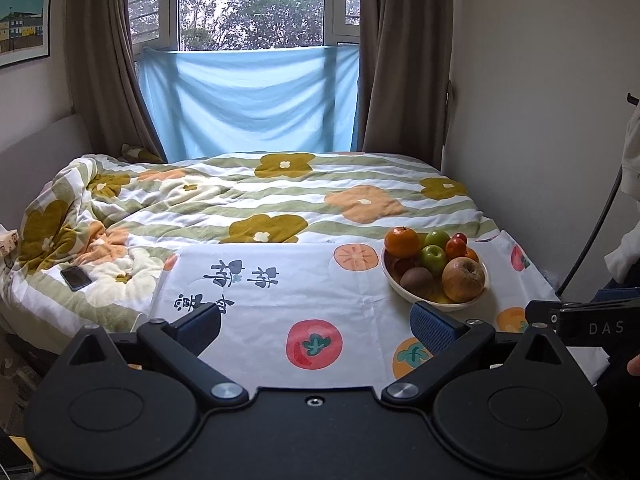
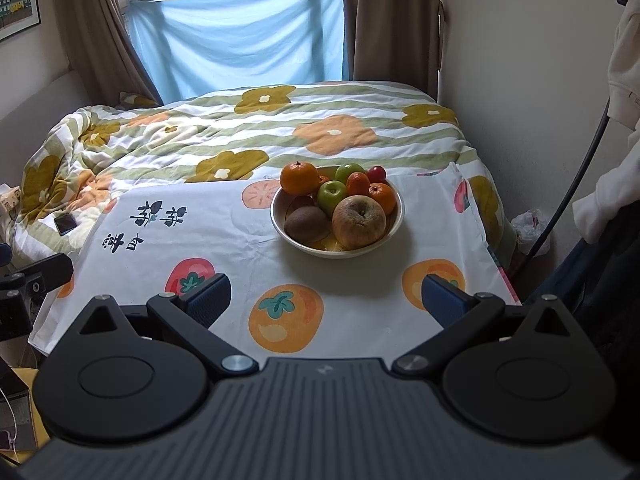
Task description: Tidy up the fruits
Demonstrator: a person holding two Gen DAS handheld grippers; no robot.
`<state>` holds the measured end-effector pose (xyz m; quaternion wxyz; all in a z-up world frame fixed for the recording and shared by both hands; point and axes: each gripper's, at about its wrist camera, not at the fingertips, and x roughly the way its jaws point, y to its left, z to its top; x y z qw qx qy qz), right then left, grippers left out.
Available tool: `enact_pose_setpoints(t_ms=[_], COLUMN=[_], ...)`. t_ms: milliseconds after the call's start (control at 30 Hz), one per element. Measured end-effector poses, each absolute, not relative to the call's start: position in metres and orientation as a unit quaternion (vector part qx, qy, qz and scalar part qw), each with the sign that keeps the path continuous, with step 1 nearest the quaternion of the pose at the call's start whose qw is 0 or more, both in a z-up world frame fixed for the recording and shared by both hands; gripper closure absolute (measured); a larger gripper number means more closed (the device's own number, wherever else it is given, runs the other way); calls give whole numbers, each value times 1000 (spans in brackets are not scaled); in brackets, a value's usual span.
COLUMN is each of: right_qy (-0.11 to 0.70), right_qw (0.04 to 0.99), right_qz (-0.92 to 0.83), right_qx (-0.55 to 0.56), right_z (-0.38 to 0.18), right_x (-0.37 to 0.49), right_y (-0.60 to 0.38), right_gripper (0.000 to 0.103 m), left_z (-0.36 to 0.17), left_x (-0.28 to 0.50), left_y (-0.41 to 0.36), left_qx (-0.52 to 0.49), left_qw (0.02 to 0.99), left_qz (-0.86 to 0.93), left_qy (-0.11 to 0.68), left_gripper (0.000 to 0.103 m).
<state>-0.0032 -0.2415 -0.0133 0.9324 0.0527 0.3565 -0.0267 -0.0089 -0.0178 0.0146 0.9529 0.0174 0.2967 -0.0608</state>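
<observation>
Printed cloth (image 2: 280,248) under round fruit bowl (image 2: 394,222)

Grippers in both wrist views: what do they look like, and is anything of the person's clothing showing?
Both are matte black, with round hubs, silver pivot screws and angled links ending in blue ribbed pads. The left gripper has a smooth black body; the right gripper has a grey ribbed body with a small logo, and "DAS" lettering on its side. A white sleeve and a dark cable show at the right edge.

Soft daylight from the window (image 1: 252,4); sharp frames, fisheye-bent edges, corners perhaps vignetted.
</observation>
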Motion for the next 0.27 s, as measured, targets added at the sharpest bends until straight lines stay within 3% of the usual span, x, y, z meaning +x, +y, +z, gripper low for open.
enact_pose_setpoints(t_ms=[267], right_qy=[367], right_qw=[928], right_qz=[-23], right_qx=[61], right_z=[-21], right_x=[5], right_y=[-246], right_gripper=[0], left_z=[6], left_x=[1], left_y=[-27], left_qx=[35], left_qw=[950], left_qz=[-36], left_qy=[309], left_gripper=[0])
